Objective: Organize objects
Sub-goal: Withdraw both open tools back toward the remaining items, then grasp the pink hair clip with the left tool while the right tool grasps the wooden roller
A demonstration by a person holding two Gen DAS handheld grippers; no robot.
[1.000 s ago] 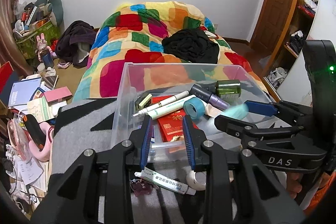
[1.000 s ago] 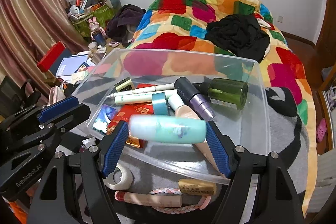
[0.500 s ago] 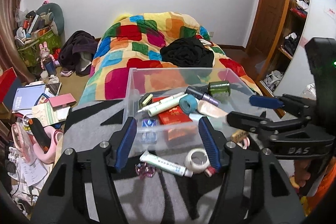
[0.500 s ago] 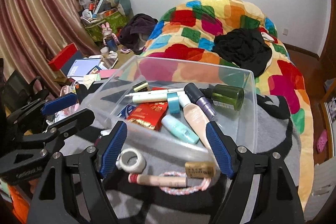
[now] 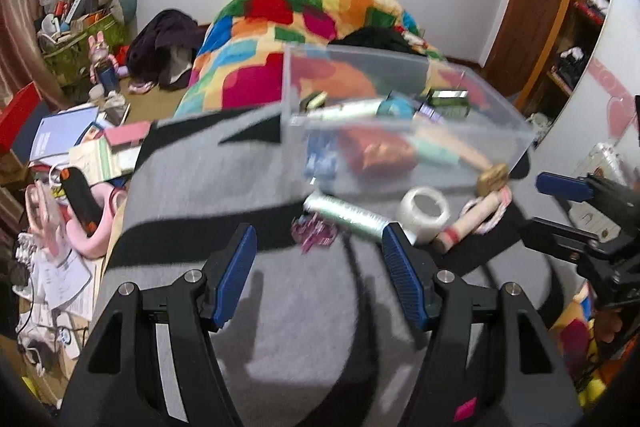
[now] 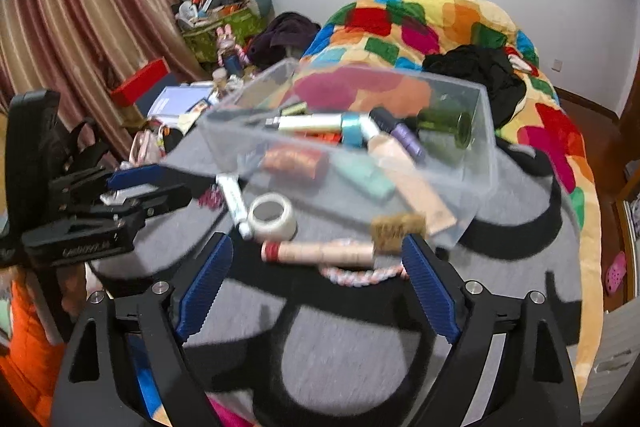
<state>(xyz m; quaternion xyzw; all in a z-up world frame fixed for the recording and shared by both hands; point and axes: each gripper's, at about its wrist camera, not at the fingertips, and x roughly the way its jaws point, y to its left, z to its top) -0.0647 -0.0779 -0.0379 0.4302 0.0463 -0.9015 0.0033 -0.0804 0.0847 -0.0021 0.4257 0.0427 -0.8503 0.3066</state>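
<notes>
A clear plastic box point(image 5: 400, 147) point(image 6: 480, 155) sits on the grey blanket and holds a teal tube point(image 6: 364, 179), a green bottle point(image 6: 444, 127), a red packet and pens. In front of it lie a white tape roll point(image 5: 425, 213) point(image 6: 273, 215), a white tube point(image 5: 348, 215), a purple clip point(image 5: 314, 233), a cream tube with a red band point(image 6: 320, 253) and a brown block point(image 6: 398, 227). My left gripper point(image 5: 318, 247) is open and empty, just short of the clip. My right gripper point(image 6: 316, 255) has its jaws opening; the cream tube lies between its tips, untouched.
A colourful quilt point(image 6: 420, 23) with black clothes on it covers the bed behind the box. Books, papers and a pink object point(image 5: 92, 223) clutter the floor to the left. A striped curtain point(image 6: 80, 7) hangs far left, and wooden shelves point(image 5: 580, 19) stand on the right.
The right gripper let go of the teal tube, which now lies in the box. Both grippers drew back from the box over the blanket, and the left jaws opened wider.
</notes>
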